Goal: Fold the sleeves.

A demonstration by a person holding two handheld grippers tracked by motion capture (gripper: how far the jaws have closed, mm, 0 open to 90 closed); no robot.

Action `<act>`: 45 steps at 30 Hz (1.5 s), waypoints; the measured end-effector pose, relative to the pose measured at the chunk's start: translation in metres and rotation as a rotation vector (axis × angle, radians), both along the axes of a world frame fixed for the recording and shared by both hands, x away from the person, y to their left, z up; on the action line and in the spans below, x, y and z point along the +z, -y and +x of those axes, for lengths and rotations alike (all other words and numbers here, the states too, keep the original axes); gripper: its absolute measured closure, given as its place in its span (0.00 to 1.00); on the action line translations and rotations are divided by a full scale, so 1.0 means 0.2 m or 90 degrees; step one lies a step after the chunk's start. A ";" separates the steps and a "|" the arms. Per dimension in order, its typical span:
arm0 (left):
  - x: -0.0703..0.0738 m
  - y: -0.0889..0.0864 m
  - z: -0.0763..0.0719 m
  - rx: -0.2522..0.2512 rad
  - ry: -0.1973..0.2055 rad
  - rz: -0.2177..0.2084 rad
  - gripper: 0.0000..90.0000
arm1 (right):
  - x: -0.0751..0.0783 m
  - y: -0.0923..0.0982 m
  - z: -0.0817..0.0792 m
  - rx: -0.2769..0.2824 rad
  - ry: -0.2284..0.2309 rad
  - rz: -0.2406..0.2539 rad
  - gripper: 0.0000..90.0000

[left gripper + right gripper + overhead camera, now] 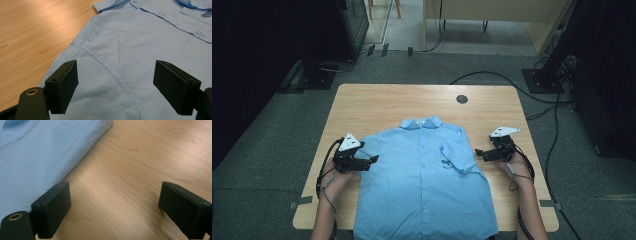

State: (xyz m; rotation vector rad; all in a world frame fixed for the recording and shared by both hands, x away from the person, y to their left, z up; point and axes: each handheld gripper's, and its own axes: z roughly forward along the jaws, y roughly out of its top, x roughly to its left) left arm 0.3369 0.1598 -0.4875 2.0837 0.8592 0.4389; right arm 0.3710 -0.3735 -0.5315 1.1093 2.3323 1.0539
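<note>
Two grippers flanking one light blue shirt [424,180] on the wooden table [377,102]. Shirt spread flat and buttoned, collar toward the far edge, hem reaching over the near edge, lying about midway between the left and right edges. Sleeve on the person's right side folded inward across the chest, near the breast pocket.

Left gripper [373,160] at the shirt's left shoulder, jaws spread wide, pointing toward the shirt's middle. Seen from the left gripper view [115,87]: blue cloth [140,50] under and between both jaws, the shoulder seam running diagonally through the gap, bare table [32,32] off to the left. Nothing pinched between the pads; touching the cloth or hovering just over it, impossible to tell.

Right gripper [479,152] over bare wood near the right edge of the table, just beside the folded sleeve, tips aimed at the shirt. Seen from the right gripper view [113,210]: jaws wide apart, wood grain [140,162] between them, the shirt's edge [37,157] just past the left jaw, apart from the pads.
</note>
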 end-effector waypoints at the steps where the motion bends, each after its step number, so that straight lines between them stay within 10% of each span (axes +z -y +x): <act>1: 0.00 0.00 0.00 0.000 0.000 0.000 0.25 | 0.00 0.00 0.00 0.000 0.000 0.000 0.12; 45: -0.01 -0.23 0.09 0.058 -0.004 -0.033 0.30 | 0.00 0.00 0.00 -0.009 0.000 0.001 0.11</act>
